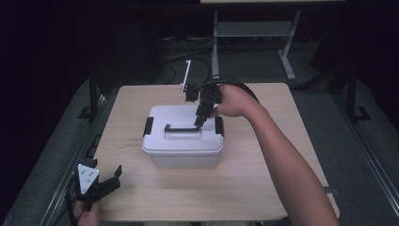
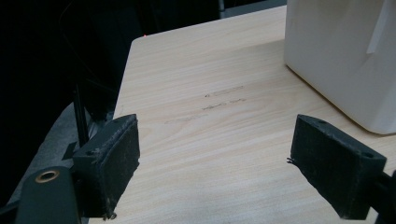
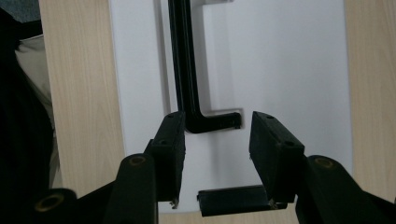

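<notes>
A white storage box (image 1: 183, 136) is set near the middle of the light wooden table (image 1: 263, 183), its lid closed and crossed by a black handle (image 1: 181, 128) lying flat in a recess. Black latches are seen at the lid's left end (image 1: 148, 126) and right end (image 1: 219, 126).

The right gripper (image 1: 201, 120) is held over the right part of the lid, pointed down at the right end of the handle. In the right gripper view its jaws are seen parted, with the bent end of the handle (image 3: 205, 122) lying between and just beyond the pads (image 3: 170, 140); nothing is pinched, and the pads are not pressed on the handle. A latch (image 3: 231, 198) is seen at the lid's edge beneath the jaws.

The left gripper (image 1: 110, 181) is held low at the near left corner of the table, well apart from the box. Its jaws are spread wide and empty over bare wood, with the box's corner (image 2: 341, 56) seen to the far right in the left gripper view.
</notes>
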`<state>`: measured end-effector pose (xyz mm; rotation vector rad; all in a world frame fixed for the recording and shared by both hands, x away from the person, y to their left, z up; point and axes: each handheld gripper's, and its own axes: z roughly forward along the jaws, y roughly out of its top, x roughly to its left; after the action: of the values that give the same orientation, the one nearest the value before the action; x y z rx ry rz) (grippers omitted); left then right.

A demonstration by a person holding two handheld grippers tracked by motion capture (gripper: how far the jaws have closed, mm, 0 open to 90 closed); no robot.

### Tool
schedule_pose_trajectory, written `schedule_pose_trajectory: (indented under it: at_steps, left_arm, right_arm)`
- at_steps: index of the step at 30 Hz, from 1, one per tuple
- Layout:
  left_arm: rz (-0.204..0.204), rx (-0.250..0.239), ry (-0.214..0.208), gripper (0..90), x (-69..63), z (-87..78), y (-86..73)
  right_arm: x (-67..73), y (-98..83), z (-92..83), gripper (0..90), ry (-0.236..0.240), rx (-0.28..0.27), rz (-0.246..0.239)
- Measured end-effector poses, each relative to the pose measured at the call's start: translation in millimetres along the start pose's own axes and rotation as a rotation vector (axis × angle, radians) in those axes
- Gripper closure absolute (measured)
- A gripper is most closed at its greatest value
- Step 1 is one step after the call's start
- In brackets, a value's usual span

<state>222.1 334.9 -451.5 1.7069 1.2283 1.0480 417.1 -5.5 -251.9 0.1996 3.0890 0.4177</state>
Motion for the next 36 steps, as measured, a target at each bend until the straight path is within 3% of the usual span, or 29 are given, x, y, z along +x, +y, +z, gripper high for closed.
schedule_pose_trajectory:
  at_steps: [36]
  left_arm:
    - [0.009,0.006,-0.003,15.1,-0.4,1.2,0.1]
  right_arm:
    - [-7.2,-46.3,-11.7,47.3,-0.029,-0.016,0.092]
